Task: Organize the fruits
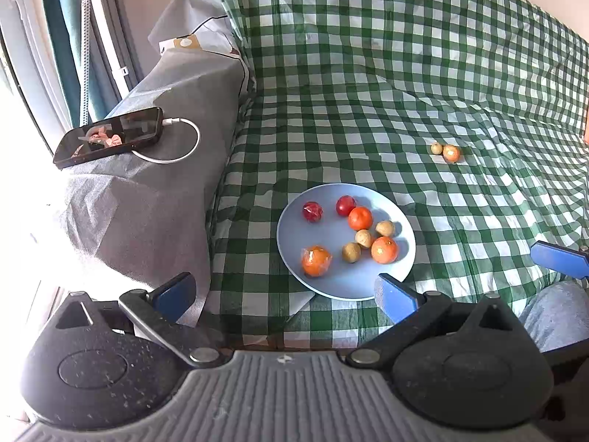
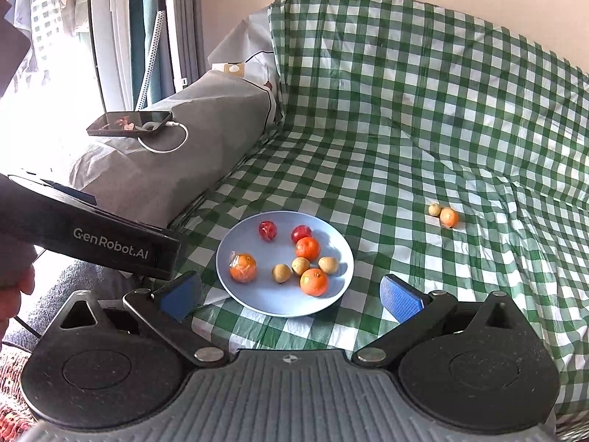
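Note:
A light blue plate [image 1: 331, 283] [image 2: 265, 302] lies on the green checked cloth and holds several fruits: oranges [image 1: 384, 249] [image 2: 313, 282], two red fruits [image 1: 312, 211] [image 2: 267, 230] and small tan fruits [image 1: 351, 252] [image 2: 281, 273]. One orange is in plastic wrap [image 1: 316, 260] [image 2: 243, 267]. Apart on the cloth to the right lie a small orange [image 1: 451, 153] [image 2: 449, 217] and a tan fruit [image 1: 436, 147] [image 2: 434, 209], touching. My left gripper [image 1: 285, 294] is open and empty, just short of the plate. My right gripper [image 2: 291, 296] is open and empty over the plate's near rim.
A phone [image 1: 108, 137] [image 2: 129, 123] on a white charging cable lies on a grey-covered armrest at the left. The checked cloth [image 1: 405, 73] rises up the backrest behind. The left gripper's body [image 2: 92, 235] crosses the right wrist view at the left. A blue finger [image 1: 559, 259] shows at the right edge.

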{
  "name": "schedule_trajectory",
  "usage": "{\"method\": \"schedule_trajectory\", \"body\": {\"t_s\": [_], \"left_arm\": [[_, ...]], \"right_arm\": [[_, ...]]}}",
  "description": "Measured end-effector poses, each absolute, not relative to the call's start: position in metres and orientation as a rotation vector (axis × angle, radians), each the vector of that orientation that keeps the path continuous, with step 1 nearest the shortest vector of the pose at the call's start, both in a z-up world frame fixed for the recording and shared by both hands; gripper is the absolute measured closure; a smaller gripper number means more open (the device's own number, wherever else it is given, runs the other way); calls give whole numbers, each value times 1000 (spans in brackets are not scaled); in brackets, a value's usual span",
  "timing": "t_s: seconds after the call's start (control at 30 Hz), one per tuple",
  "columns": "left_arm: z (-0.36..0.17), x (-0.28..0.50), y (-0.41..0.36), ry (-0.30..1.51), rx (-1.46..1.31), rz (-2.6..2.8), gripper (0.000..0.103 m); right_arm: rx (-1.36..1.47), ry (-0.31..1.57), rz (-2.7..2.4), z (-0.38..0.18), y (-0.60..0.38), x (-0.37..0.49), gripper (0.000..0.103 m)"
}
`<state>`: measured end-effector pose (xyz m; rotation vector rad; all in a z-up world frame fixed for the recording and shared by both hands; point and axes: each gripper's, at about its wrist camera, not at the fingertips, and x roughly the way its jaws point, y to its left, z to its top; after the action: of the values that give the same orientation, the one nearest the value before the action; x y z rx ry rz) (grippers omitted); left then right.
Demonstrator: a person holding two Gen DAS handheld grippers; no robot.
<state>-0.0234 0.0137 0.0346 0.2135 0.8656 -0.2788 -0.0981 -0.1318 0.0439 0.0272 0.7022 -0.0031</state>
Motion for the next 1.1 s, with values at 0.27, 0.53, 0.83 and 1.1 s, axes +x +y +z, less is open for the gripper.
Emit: {"method": "schedule_trajectory", "body": {"t_s": [0.27, 0.53, 0.83, 1.1], "left_arm": [[27, -17, 13, 894, 215, -281, 0], [20, -7, 9, 924, 211, -275, 0], [4, 16, -2, 983, 223, -264, 0], [-14, 50, -17, 1049, 234, -229, 0]], "right_arm": [[43, 730, 2, 36, -134, -92, 1], [70, 760, 2, 26, -140, -83, 1], [141, 790, -55, 7, -166, -65, 1], [166, 790, -266, -31, -241, -16, 1]]}}
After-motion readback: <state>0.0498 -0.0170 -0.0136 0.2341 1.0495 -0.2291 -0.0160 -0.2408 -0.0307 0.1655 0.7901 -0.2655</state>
